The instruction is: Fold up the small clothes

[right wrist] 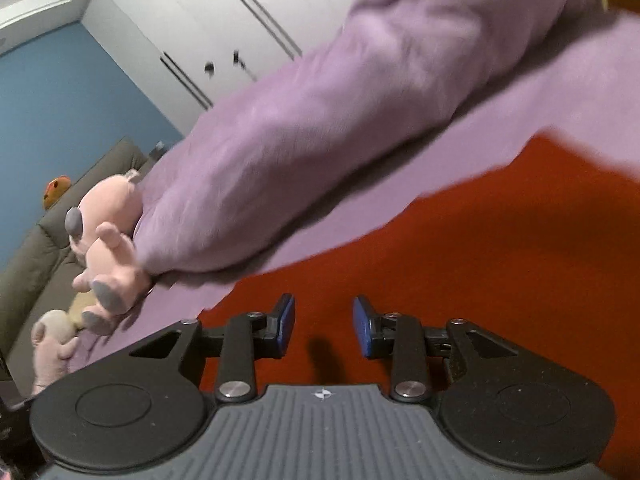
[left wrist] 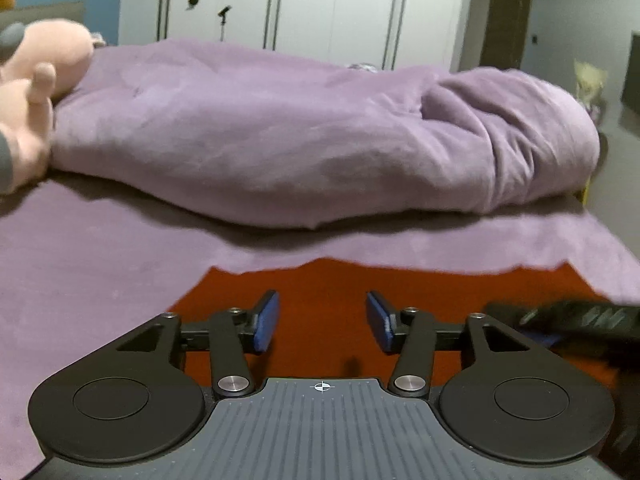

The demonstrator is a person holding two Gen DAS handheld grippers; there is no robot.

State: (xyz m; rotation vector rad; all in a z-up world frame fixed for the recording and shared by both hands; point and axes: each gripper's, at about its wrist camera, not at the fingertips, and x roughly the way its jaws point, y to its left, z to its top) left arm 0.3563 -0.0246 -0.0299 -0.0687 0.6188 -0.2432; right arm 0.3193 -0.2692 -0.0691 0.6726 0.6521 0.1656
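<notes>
Purple bedding underlies red cloth; left gripper and right gripper gape empty.

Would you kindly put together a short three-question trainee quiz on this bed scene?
1. True or false: the left tongs are clamped on the red garment.
2. What lies bunched across the bed beyond the garment? A) purple blanket B) white towel C) grey coat
3. Fill in: at the blanket's end sits a pink ____.

Key
1. False: both the left and the right tongs stand open with nothing between the pads, above the garment.
2. A
3. plush toy
</notes>
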